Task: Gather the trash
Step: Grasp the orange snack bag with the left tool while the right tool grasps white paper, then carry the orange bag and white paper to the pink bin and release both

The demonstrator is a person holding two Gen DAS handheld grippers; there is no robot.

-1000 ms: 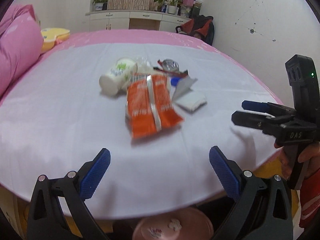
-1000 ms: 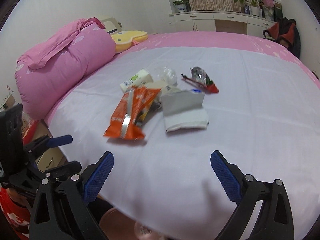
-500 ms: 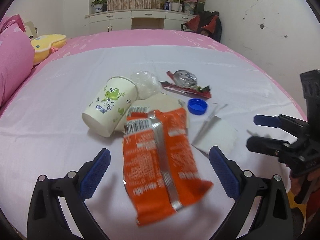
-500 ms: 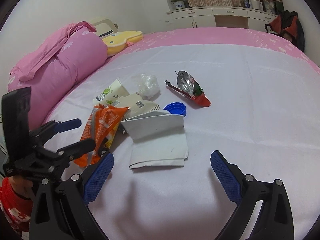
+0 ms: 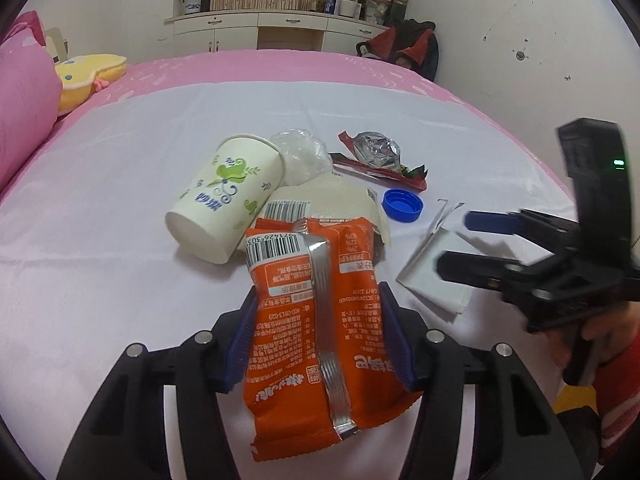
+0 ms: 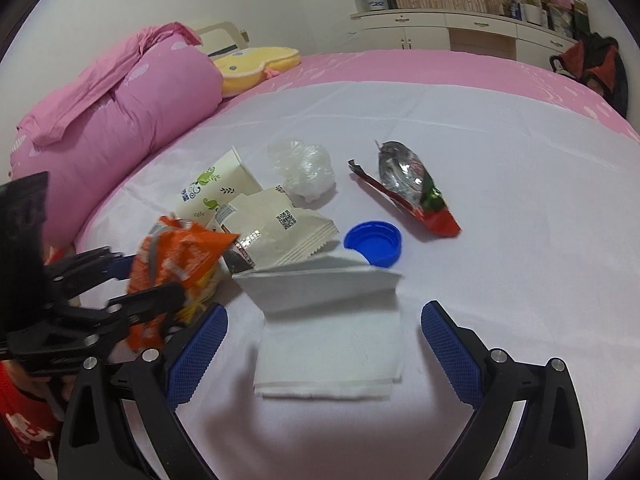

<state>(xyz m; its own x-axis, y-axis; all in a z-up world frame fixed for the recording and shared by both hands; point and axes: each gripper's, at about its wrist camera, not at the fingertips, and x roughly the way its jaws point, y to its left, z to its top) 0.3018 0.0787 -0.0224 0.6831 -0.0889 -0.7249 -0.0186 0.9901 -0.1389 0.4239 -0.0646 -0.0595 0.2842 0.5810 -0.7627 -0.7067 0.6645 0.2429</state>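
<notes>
Presently, left tool: jaws closing with the orange snack packet between the blue pads, which lie against both of its edges; the packet lies on the white sheet of the bed.
Right tool: jaws wide apart, holding nothing, with the folded white paper napkin lying on the sheet between them.
Packet writing: barcode with digits at the far end, white label boxes and small upside-down print, too fine to read.
Paper cup: on its side just beyond the packet, green leaf print and blue characters I cannot read.
Beige sachet: QR code on it; partly under the packet.
Nearby trash: blue bottle cap, crumpled clear plastic, red and silver wrapper.
Left view only: the packet's flat printed back, and a hand in a red sleeve on the right tool.
Right view only: pink bedding roll and yellow plush pillow.
</notes>
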